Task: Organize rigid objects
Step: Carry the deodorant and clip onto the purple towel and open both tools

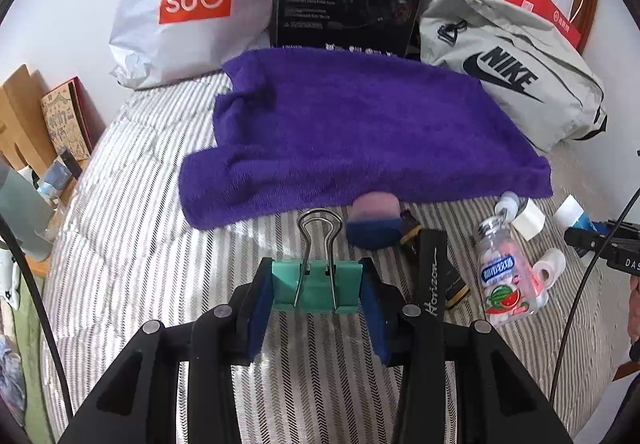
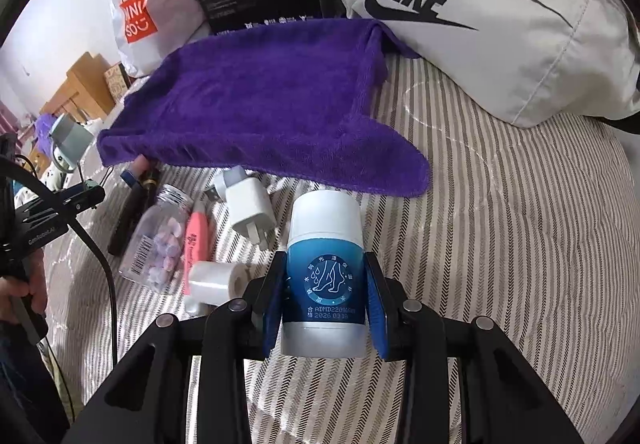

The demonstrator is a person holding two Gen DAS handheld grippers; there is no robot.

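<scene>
With the green binder clip [image 1: 316, 286] clamped in the left gripper [image 1: 316, 298] and the blue-and-white bottle [image 2: 325, 276] in the right gripper [image 2: 326, 300], both above the striped bedcover [image 1: 140, 244], each should be lowered gently onto the purple towel [image 1: 352, 131].

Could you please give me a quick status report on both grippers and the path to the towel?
Left gripper shut on green binder clip. Right gripper shut on blue-and-white bottle. Purple towel ahead, top bare. Loose items along its near edge.
</scene>
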